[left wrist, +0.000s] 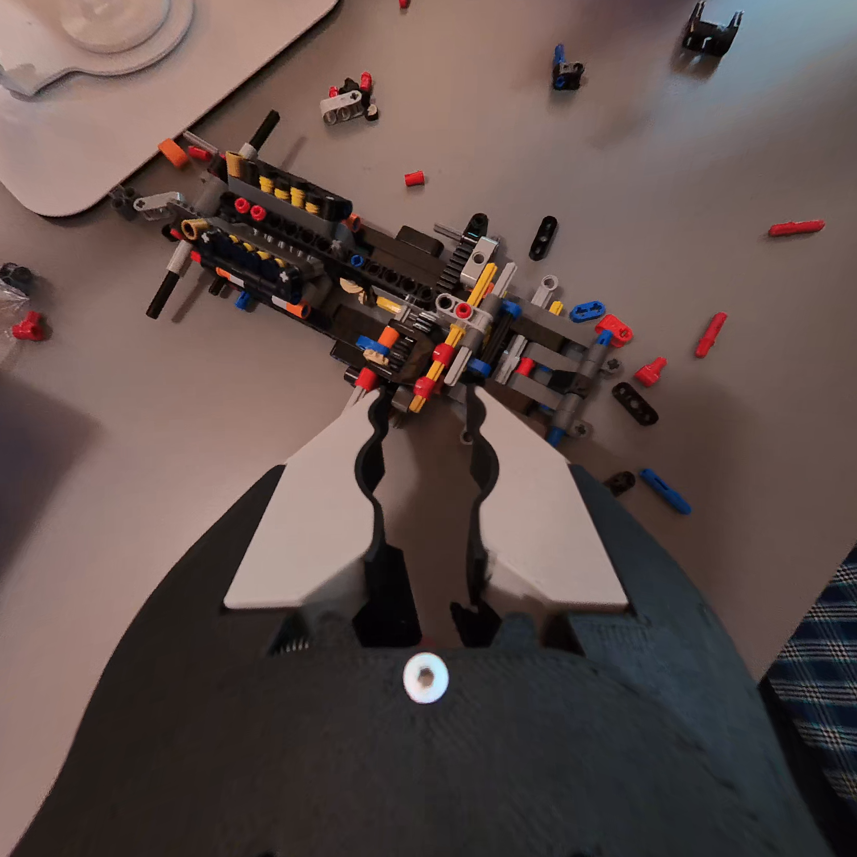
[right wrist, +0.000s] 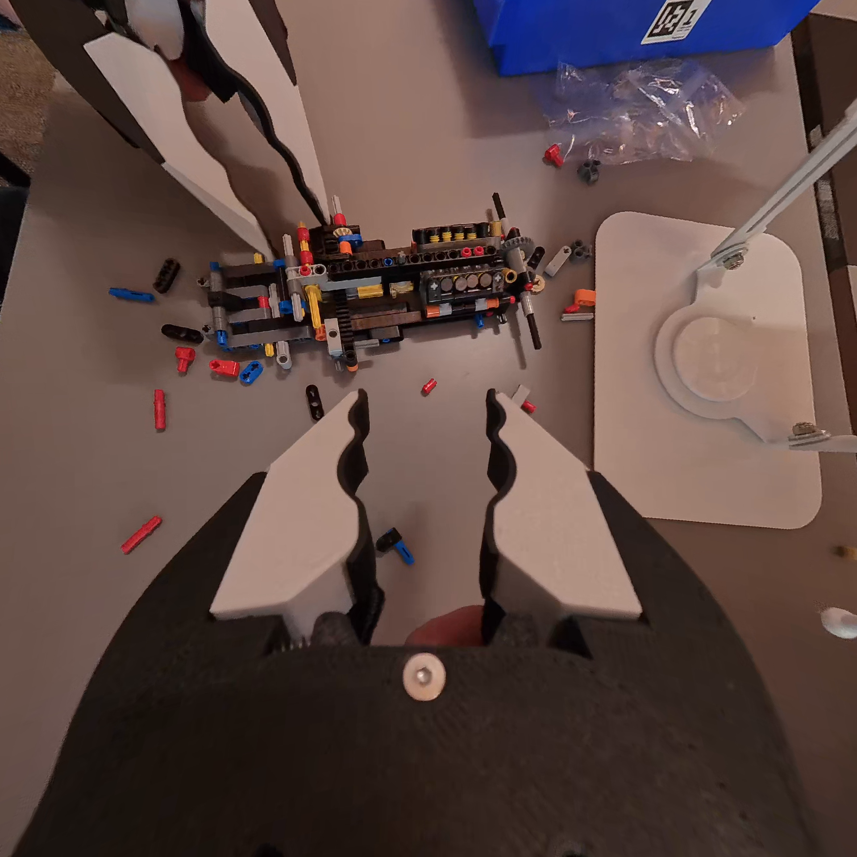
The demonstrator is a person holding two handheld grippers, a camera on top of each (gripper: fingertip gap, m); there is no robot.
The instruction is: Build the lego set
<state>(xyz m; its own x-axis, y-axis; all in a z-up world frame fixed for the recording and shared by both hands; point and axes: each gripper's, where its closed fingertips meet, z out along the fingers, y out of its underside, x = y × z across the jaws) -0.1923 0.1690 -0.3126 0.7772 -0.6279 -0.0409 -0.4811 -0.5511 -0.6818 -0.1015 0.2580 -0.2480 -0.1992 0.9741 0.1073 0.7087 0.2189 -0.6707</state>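
Note:
The long, partly built lego model [right wrist: 371, 287] lies on the grey table, made of black and grey beams with yellow, red and blue pins; it also shows in the left wrist view [left wrist: 371, 297]. My left gripper [left wrist: 424, 392] is closed on the model's near edge, around the yellow axle with red bushes [left wrist: 440, 366]. In the right wrist view it [right wrist: 297, 234] reaches the model from the far left. My right gripper [right wrist: 426, 394] is open and empty, a little in front of the model's near side. A small red pin [right wrist: 429, 386] lies just beyond its fingertips.
Loose red, blue and black pieces lie scattered around the model, including a black-and-blue piece [right wrist: 394, 545] under my right gripper. A white stand base [right wrist: 695, 487] lies to the right. A blue box [right wrist: 626, 32] and a clear plastic bag [right wrist: 644, 116] sit at the back right. From the right gripper's tips to the small red pin [right wrist: 429, 386] is close to 9 cm. Seen from the left wrist view [left wrist: 415, 179] as well.

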